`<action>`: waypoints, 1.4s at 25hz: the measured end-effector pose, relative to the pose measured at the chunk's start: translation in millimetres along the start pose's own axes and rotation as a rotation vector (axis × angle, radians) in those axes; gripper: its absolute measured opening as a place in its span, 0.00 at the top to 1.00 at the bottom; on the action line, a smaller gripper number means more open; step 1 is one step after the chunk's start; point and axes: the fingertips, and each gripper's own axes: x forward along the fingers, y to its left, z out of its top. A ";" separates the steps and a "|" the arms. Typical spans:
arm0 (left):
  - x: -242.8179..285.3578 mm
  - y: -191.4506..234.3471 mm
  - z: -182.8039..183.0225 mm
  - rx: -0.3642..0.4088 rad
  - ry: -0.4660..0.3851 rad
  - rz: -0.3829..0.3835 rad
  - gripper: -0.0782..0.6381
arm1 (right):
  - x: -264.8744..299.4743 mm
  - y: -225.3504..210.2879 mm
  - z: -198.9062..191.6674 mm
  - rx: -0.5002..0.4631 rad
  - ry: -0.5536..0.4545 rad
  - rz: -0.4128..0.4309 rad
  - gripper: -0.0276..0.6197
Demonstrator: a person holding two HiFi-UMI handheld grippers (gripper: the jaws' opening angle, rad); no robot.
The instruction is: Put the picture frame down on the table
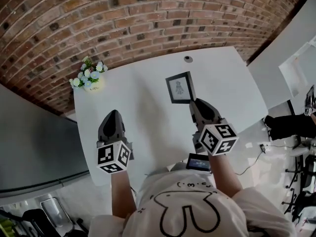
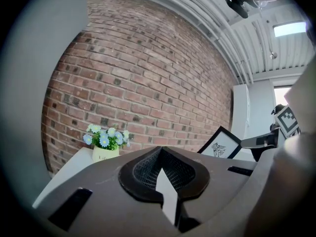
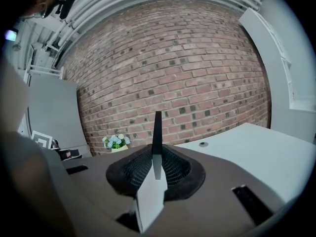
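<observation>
White shirt [image 1: 190,206] lowest in head view | left gripper [image 1: 113,113] jaws pressed together, nothing between, over white table [image 1: 148,127] | right gripper [image 1: 193,102] clamped on picture frame [image 1: 179,88] lower corner; frame tilted above tabletop, well apart from flower pot [image 1: 92,83]

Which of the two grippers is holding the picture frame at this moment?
The right gripper: its jaws clamp the picture frame by its edge. The left gripper is apart from the frame, with its jaws together on nothing.
</observation>
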 end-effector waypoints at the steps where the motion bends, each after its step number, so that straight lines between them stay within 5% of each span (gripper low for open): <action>1: 1.8 1.8 -3.4 -0.002 0.010 0.000 0.87 | 2.7 -0.6 -3.8 0.007 0.011 -0.001 0.86; 23: -17.4 24.3 -76.6 -0.058 0.197 0.097 0.87 | 32.1 -5.9 -82.8 0.064 0.238 0.048 0.86; 35: -22.5 6.1 -94.9 -0.068 0.229 0.102 0.87 | 32.1 -19.4 -96.9 0.060 0.266 0.052 0.86</action>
